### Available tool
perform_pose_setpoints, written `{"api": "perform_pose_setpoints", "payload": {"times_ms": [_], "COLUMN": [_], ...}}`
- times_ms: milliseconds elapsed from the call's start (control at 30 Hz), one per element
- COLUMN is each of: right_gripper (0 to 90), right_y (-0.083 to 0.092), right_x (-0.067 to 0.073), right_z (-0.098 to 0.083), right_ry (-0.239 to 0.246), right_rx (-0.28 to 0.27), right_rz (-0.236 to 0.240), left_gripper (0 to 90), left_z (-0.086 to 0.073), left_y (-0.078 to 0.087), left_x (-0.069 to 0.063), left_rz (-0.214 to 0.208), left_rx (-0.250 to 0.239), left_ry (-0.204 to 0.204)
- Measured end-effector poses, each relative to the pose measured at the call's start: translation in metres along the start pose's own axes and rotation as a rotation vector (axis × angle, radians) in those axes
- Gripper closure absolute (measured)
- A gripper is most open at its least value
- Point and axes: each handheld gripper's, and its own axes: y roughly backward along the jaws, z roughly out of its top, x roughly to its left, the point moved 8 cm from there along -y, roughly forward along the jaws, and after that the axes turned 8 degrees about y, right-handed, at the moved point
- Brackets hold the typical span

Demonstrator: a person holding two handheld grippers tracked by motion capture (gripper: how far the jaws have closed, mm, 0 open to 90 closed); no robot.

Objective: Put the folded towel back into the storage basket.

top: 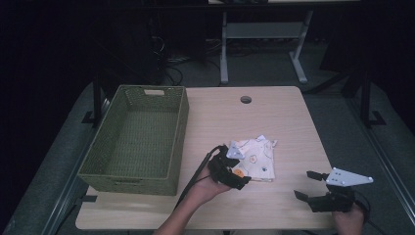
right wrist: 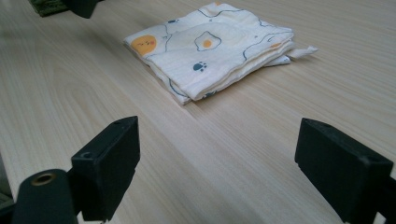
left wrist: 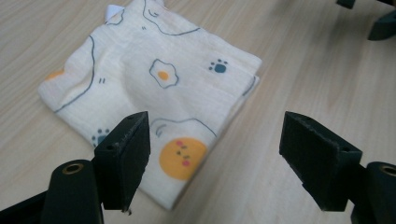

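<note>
high view basket (top: 137,139), left gripper view cloth's (left wrist: 154,88) orange face print

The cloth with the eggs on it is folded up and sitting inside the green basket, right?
Not quite. The cloth is folded, but it lies on the table, to the right of the green basket, not inside it. The high view shows this.

Cloths: one, folded (top: 255,159), centre of the high view.
Baskets: one, green wicker (top: 105,169), left of the frame.
Tables: one, wooden (top: 274,112), with one round hole (top: 245,100) near its upper edge.
Grippers: two, left (top: 237,178) and right (top: 307,184).
</note>
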Motion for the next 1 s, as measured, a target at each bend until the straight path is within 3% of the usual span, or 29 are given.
{"api": "perform_pose_setpoints", "payload": {"times_ms": [133, 300, 533, 633, 1000], "right_gripper": [13.5, 13.5, 13.5, 13.5, 13.5], "right_y": [0.0, -0.001, -0.001, -0.001, 0.0], "right_x": [0.001, 0.002, 0.003, 0.002, 0.004], "right_z": [0.0, 0.0, 0.001, 0.001, 0.002], "right_ry": [0.004, 0.001, 0.002, 0.001, 0.01], "right_rx": [0.001, 0.004, -0.001, -0.003, -0.008], "right_rz": [0.003, 0.02, 0.023, 0.022, 0.024], "left_gripper": [25.0, 25.2, 29.1, 29.8, 36.3], "left_z": [0.01, 0.016, 0.027, 0.031, 0.032], "left_y": [-0.01, -0.027, -0.044, -0.052, -0.076], "left_x": [0.006, 0.016, 0.024, 0.028, 0.04], "left_rz": [0.012, 0.015, 0.034, 0.065, 0.079], "left_rx": [0.014, 0.054, 0.091, 0.115, 0.177], "left_ry": [0.001, 0.042, 0.035, 0.02, 0.042]}}
